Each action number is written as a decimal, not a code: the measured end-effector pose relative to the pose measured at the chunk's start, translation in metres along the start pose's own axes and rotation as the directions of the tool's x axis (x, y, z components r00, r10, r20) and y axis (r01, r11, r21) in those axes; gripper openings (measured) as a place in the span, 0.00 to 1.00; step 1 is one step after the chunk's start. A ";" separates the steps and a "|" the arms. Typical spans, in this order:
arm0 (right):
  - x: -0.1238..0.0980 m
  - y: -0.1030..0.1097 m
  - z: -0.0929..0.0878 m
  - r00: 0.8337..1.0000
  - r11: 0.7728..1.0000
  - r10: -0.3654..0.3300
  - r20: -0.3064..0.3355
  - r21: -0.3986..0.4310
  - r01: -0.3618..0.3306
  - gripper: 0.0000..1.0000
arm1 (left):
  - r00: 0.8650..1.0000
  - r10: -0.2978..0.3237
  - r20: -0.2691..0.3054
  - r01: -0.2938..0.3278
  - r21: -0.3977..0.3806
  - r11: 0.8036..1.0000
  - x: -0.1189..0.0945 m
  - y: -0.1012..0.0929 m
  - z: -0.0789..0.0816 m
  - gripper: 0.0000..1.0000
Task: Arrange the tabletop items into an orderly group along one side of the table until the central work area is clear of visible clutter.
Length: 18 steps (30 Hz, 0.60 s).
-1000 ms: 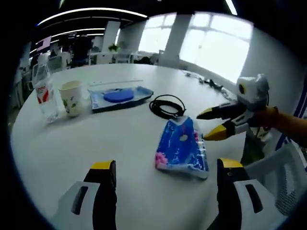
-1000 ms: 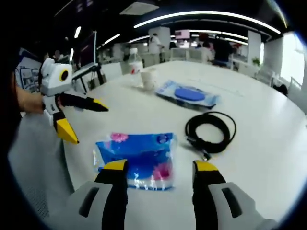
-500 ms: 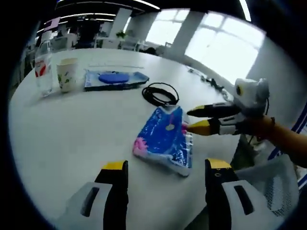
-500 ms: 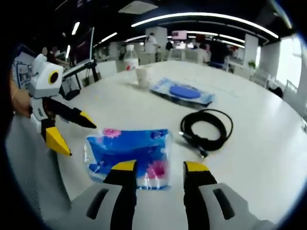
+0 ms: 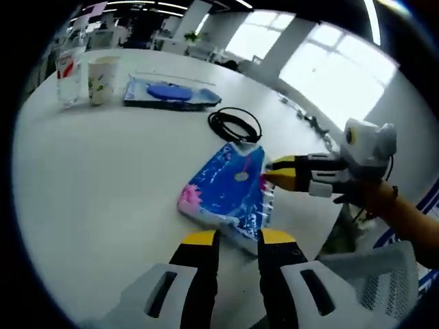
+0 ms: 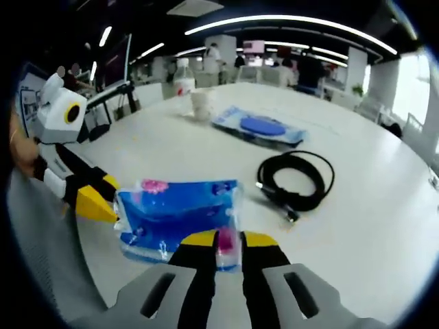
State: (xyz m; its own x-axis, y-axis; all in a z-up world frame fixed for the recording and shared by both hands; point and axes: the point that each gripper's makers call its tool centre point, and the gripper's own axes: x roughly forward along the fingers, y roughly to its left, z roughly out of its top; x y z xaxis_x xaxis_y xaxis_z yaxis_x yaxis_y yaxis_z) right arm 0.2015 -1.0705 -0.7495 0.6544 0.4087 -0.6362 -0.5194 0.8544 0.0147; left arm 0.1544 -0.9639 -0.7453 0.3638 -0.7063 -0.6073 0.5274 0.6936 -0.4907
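Both tools are on the blue tissue pack point(image 5: 230, 188) now; it lies flat near the worktop point(image 5: 103, 164) edge closest to the person, with the coiled black cable point(image 5: 235, 125) just beyond it; further back sit the blue tray point(image 5: 168, 96), the paper cup point(image 5: 101, 70) and the water bottle point(image 5: 68, 65) in a loose row along the far side. In the right gripper view the right tool point(image 6: 226, 240) has its yellow tips drawn narrow on the pack's near edge, a sliver of pink wrapper pinched between them; that reads as a hold. The left tool point(image 5: 236, 238) also stands narrow at the opposite edge; whether it actually has wrapper between the tips I cannot tell; in the right gripper view its tips meet the pack's far corner. On handling: this looks a light, soft plastic-wrapped pack; the film is likely slick and will crumple and sag from a corner pinch; a deeper bite across the short edge should carry it better; then over beside the tray group.
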 end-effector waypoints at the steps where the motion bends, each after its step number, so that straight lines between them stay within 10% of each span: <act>1: 0.000 0.000 0.000 1.000 1.000 0.000 0.000 0.000 0.000 0.08 | 1.000 -0.001 -0.003 0.001 -0.003 1.000 0.000 0.000 0.000 0.17; 18: -0.012 0.015 0.007 0.999 0.999 0.037 0.009 0.021 -0.037 0.00 | 0.999 0.034 -0.002 -0.034 -0.015 0.999 -0.015 0.018 0.011 0.01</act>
State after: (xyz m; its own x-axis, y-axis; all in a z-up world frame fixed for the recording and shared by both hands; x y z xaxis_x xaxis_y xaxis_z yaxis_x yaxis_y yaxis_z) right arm 0.1895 -1.0610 -0.7365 0.6398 0.4427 -0.6282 -0.5316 0.8453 0.0543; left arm 0.1668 -0.9428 -0.7385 0.3800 -0.6821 -0.6247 0.5029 0.7192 -0.4794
